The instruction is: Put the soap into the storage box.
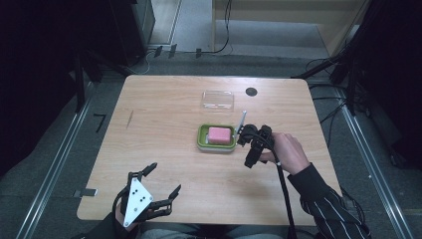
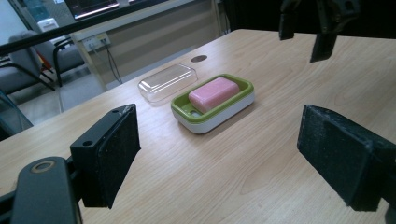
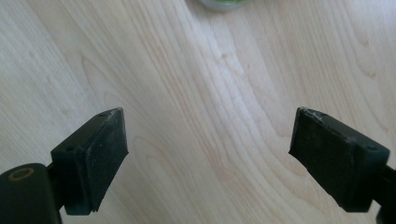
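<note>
Pale wooden table (image 1: 164, 164) with rounded corners, seen from above. Near its middle, a rectangular green-rimmed soap dish on a white base (image 1: 216, 138), holding a pink rectangular bar of soap (image 1: 219, 135) that lies flat inside the rim. Just beyond the dish, towards the far edge, a clear plastic rectangular lid (image 1: 217, 99), lying on the wood apart from the dish. Beside the lid, towards the right, a small dark round disc (image 1: 251, 91) set in the tabletop.

Right gripper (image 1: 243, 135), black, just beside the right-hand end of the soap dish, held by a hand (image 1: 287, 152) in a dark striped sleeve (image 1: 326, 204); black cable (image 1: 283, 194) trailing back to the near edge. In the right gripper view, jaws standing wide apart with bare wood grain between them and nothing gripped; a sliver of the green dish edge (image 3: 223, 3) at the very top of that view, ahead of the pads. Whether the gripper touches the dish: cannot tell from above.

Left gripper (image 1: 161, 180), black with a grey three-cornered plate (image 1: 135, 199) on top, at the near left of the table, well apart from the dish. In the left gripper view, jaws spread wide, empty, only table between them; farther off, the soap dish (image 2: 212, 102) with the pink bar (image 2: 214, 93), the clear lid (image 2: 167, 82) behind it, and the right gripper (image 2: 306, 30) hanging dark above the dish's far end.
</note>
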`<state>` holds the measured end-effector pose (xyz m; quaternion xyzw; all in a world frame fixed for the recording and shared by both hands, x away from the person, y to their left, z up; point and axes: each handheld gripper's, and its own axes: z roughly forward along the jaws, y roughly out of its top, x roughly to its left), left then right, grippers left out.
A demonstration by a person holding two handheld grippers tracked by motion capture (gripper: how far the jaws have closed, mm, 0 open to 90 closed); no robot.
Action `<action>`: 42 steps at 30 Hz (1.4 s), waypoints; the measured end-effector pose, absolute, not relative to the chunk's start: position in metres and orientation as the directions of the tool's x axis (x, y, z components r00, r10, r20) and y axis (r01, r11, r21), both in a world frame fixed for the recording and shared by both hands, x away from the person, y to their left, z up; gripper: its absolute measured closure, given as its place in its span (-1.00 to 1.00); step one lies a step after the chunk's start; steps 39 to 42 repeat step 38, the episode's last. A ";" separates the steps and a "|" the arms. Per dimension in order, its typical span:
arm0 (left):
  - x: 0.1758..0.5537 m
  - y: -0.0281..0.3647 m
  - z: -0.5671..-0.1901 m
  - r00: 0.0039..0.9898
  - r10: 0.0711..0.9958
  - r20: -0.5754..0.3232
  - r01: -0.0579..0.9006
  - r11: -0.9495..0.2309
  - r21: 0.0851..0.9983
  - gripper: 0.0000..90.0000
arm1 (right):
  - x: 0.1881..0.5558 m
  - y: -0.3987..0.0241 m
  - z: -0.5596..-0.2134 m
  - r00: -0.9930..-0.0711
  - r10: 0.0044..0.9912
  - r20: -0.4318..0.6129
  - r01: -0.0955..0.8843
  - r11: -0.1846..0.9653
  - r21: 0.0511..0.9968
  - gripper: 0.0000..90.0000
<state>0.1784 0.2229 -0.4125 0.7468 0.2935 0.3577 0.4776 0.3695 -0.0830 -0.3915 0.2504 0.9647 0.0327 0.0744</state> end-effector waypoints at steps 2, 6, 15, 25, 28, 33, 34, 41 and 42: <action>0.178 0.223 -0.413 0.572 0.780 0.254 0.096 -0.372 0.923 -0.70 | 0.366 -0.088 -0.393 -0.856 0.500 -0.129 0.491 0.866 0.095 -0.73; 0.178 0.223 -0.413 0.572 0.780 0.254 0.096 -0.371 0.923 -0.70 | 0.359 -0.099 -0.396 -0.847 0.516 -0.131 0.507 0.857 0.096 -0.72; 0.178 0.223 -0.412 0.572 0.780 0.253 0.098 -0.371 0.923 -0.70 | 0.344 -0.121 -0.410 -0.817 0.563 -0.128 0.556 0.827 0.087 -0.72; 0.178 0.223 -0.412 0.574 0.777 0.257 0.094 -0.375 0.922 -0.70 | 0.328 -0.138 -0.432 -0.795 0.595 -0.115 0.595 0.803 0.043 -0.70; 0.178 0.223 -0.412 0.574 0.778 0.256 0.093 -0.373 0.923 -0.70 | 0.325 -0.141 -0.437 -0.790 0.603 -0.111 0.604 0.797 0.025 -0.70; 0.178 0.223 -0.412 0.575 0.777 0.257 0.094 -0.375 0.922 -0.70 | 0.320 -0.145 -0.444 -0.787 0.606 -0.114 0.610 0.793 0.007 -0.70; 0.178 0.223 -0.412 0.576 0.776 0.258 0.094 -0.376 0.922 -0.70 | 0.320 -0.146 -0.445 -0.791 0.600 -0.116 0.604 0.797 0.003 -0.70; 0.179 0.222 -0.412 0.571 0.780 0.257 0.095 -0.373 0.923 -0.70 | 0.319 -0.146 -0.446 -0.796 0.595 -0.112 0.599 0.801 0.005 -0.69; 0.179 0.222 -0.412 0.571 0.780 0.257 0.095 -0.373 0.923 -0.70 | 0.319 -0.146 -0.446 -0.796 0.595 -0.112 0.599 0.801 0.005 -0.69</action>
